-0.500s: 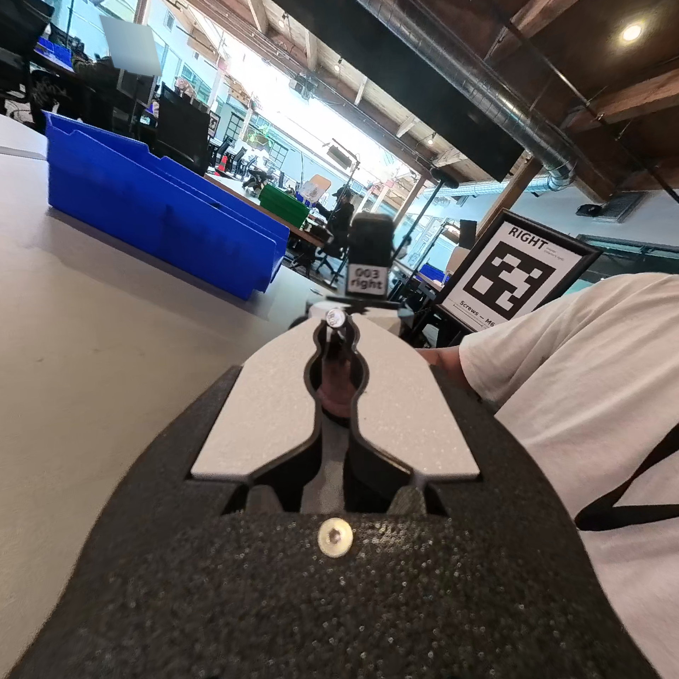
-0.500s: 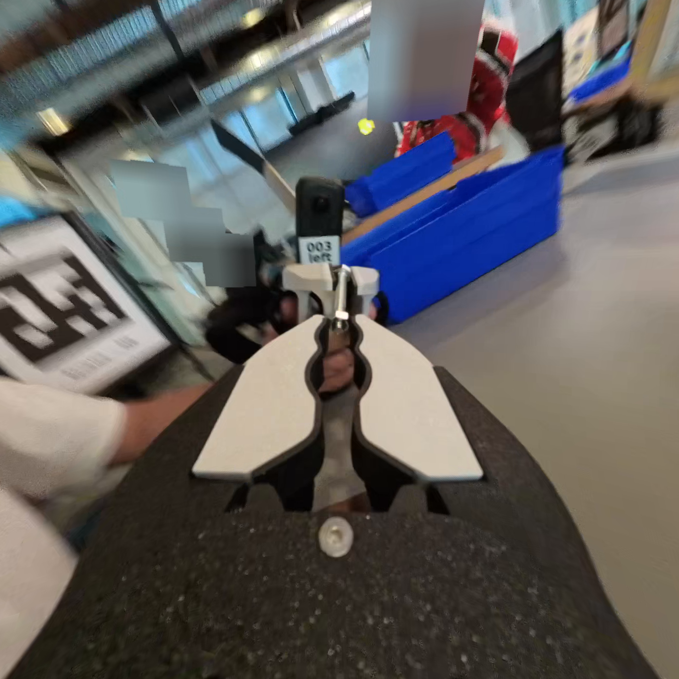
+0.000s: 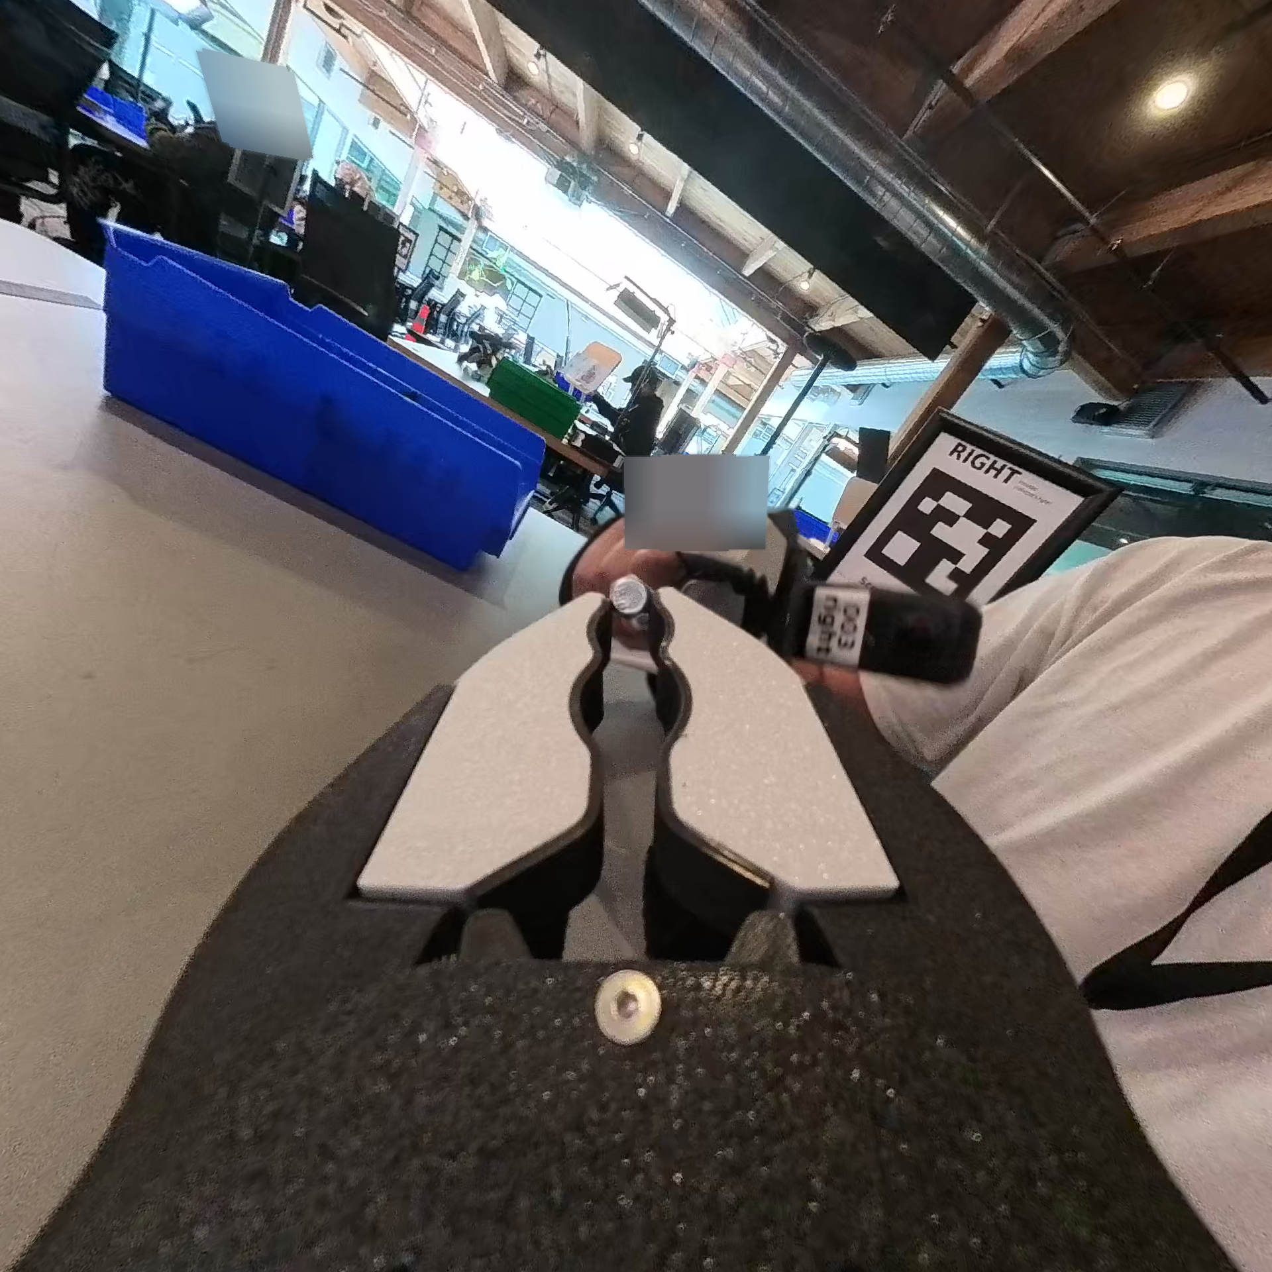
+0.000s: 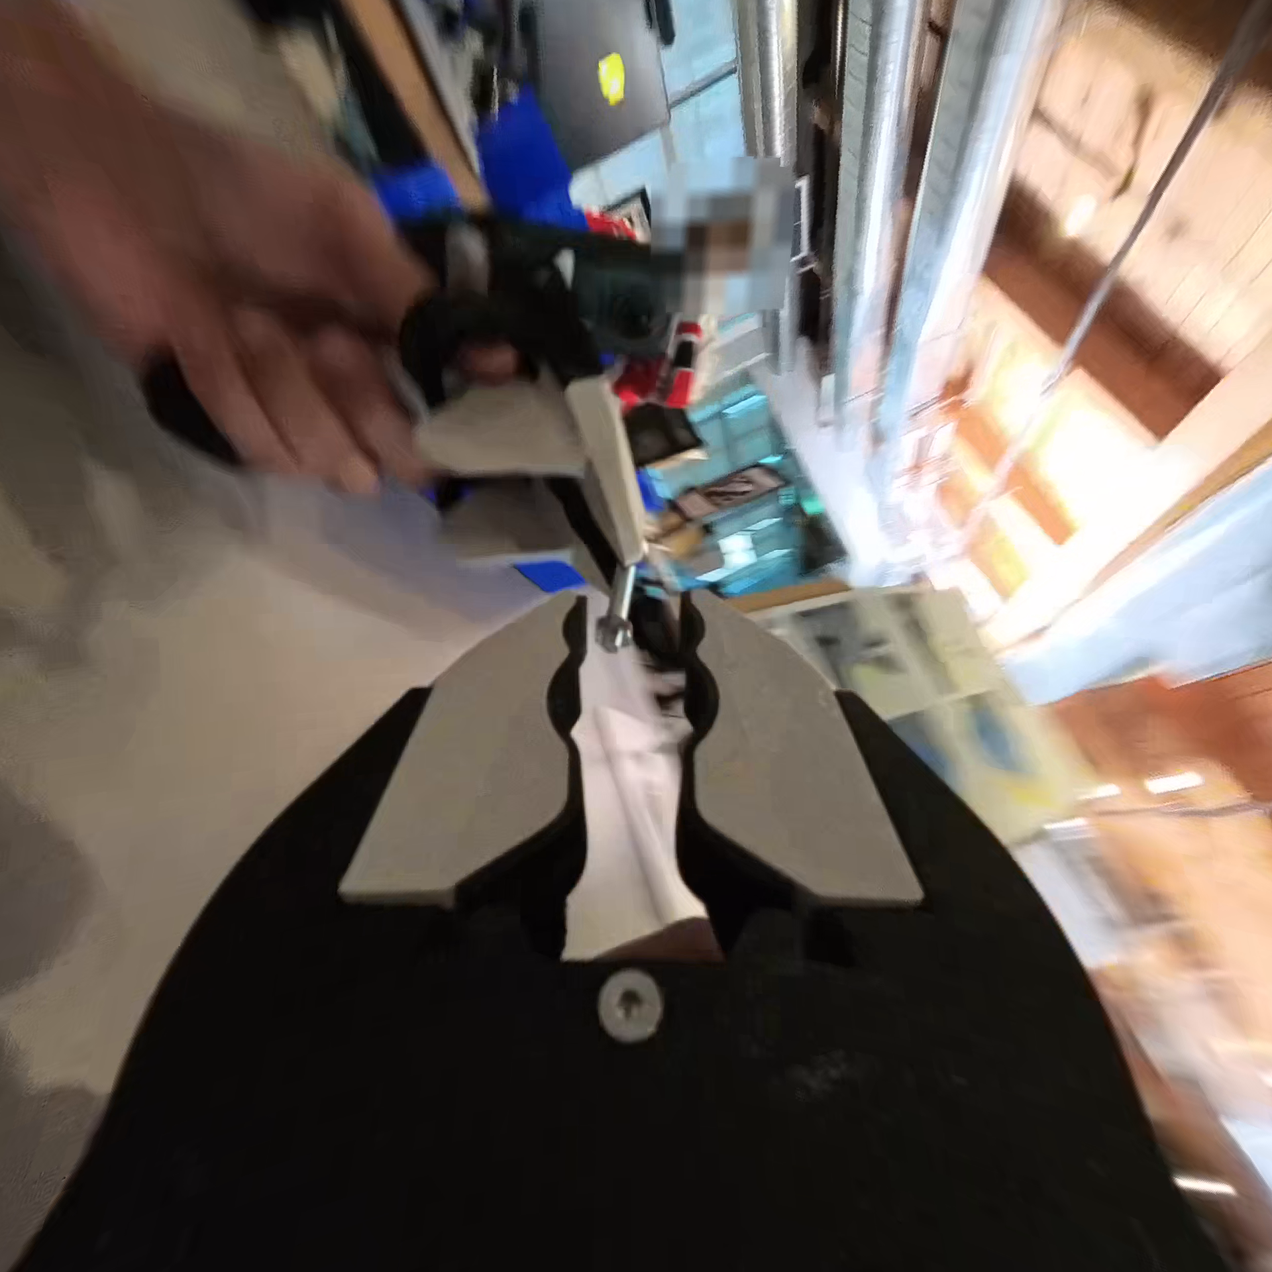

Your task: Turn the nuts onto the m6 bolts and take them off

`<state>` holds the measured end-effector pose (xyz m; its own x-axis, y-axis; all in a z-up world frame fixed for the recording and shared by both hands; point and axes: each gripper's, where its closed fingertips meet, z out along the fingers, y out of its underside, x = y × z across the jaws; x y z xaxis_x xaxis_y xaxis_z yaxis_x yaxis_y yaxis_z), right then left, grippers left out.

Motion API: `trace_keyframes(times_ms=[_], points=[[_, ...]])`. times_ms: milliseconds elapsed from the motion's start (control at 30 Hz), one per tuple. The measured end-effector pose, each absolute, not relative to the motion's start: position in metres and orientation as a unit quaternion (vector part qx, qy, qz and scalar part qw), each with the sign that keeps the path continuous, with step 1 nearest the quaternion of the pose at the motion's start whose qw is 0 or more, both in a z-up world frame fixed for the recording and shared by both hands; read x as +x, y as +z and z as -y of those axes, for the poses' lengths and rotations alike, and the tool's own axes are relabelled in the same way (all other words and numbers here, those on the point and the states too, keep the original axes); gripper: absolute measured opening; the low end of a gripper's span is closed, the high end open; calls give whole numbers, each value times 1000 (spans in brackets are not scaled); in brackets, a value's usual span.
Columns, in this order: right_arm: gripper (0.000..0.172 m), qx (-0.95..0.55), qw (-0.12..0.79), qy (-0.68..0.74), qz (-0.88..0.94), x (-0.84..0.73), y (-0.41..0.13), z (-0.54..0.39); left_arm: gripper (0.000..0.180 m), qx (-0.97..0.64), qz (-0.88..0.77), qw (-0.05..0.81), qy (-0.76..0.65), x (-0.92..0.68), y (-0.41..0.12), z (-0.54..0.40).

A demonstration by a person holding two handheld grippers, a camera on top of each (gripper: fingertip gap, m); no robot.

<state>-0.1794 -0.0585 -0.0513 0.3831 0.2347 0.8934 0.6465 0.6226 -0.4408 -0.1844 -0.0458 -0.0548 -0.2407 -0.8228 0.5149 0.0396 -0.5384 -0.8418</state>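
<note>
A pale grey table point(image 3: 172, 688) carries a long blue bin point(image 3: 310, 413) toward its far edge and a framed black-and-white sign point(image 3: 963, 523) at its right. Behind stretches an open workshop with wooden beams, a silver duct point(image 3: 895, 172) and bright windows. The left gripper point(image 3: 630, 609) pinches a silver bolt point(image 3: 628, 597) at its tips. The right gripper point(image 4: 637, 619) stands open around the bolt's nut point(image 4: 611, 634).

A pale grey table point(image 3: 172, 688) carries a long blue bin point(image 3: 310, 413) and a framed sign point(image 3: 963, 523).
</note>
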Motion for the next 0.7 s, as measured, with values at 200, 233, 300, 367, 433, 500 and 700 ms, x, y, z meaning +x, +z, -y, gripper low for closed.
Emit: trace_keyframes(times_ms=[200, 233, 300, 367, 433, 500, 700], points=[[35, -623, 583, 466, 234, -175, -48, 53, 9, -523, -359, 334, -697, -189, -48, 42], [35, -620, 537, 542, 183, -174, -50, 50, 9, -526, -360, 340, -691, -188, -49, 40], [33, -613, 476, 621, 112, -173, -56, 45, 9, -533, -363, 353, -678, -187, -50, 38], [32, -605, 441, 658, 79, -176, -62, 44, 9, -542, -362, 364, -666, -185, -52, 34], [29, -597, 419, 682, 59, -179, -64, 42, 9, -547, -362, 364, -662, -183, -54, 33], [10, -577, 437, 688, 44, -174, -61, 37, 9, -553, -365, 359, -657, -181, -57, 32], [10, -616, 574, 494, 216, -177, -57, 39, 9, -547, -349, 329, -686, -183, -54, 33]])
